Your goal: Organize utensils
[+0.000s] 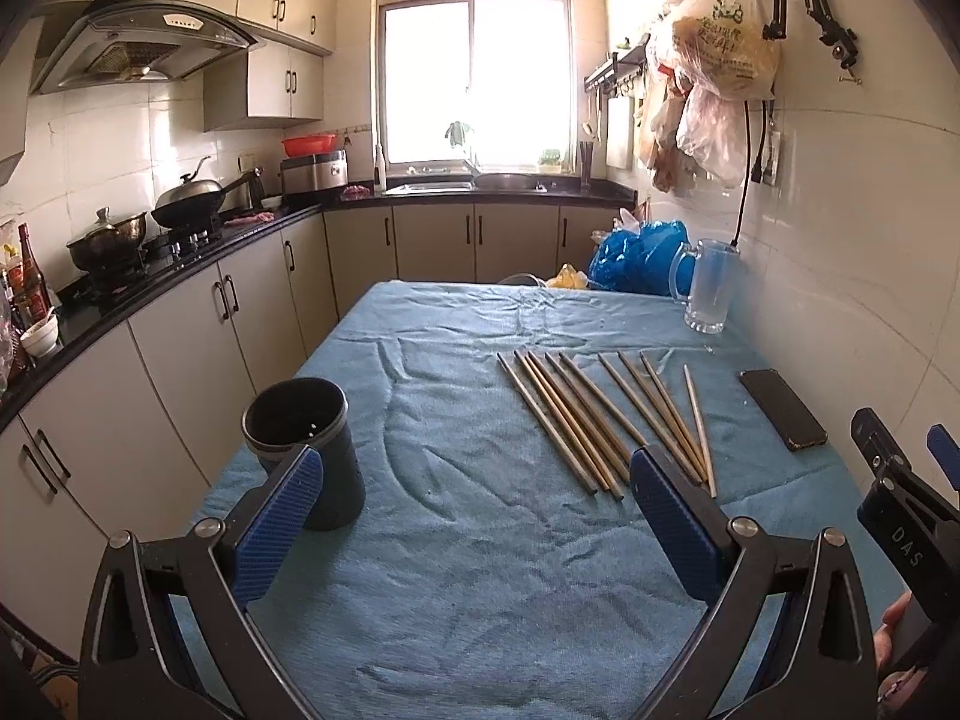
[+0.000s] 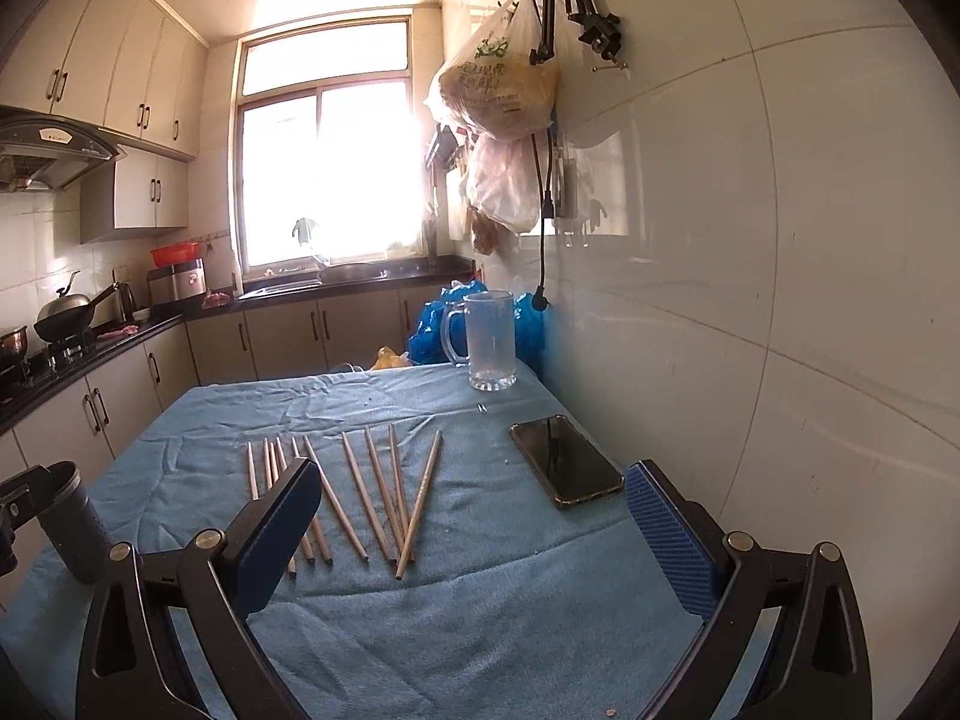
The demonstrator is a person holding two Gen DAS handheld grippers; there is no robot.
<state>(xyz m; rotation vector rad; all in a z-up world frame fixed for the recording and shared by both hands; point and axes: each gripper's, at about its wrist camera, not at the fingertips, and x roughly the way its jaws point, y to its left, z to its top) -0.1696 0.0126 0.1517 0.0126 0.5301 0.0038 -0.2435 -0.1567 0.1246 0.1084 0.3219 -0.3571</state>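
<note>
Kitchen table under a blue cloth (image 1: pixel 456 570): both tongs, left (image 1: pixel 474 474) and right (image 2: pixel 474 489), gape empty. Chopsticks (image 1: pixel 600 420) lie just ahead between them; cup (image 1: pixel 312 444) touches left tongs' left finger.

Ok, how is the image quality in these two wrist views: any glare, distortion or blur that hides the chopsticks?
Left wrist view: the window is blown out, straight lines bow from the fisheye, yet the chopsticks stay sharp. Right wrist view: glare from the window washes the far counter; the phone screen mirrors the wall, and the chopsticks are clear.
</note>
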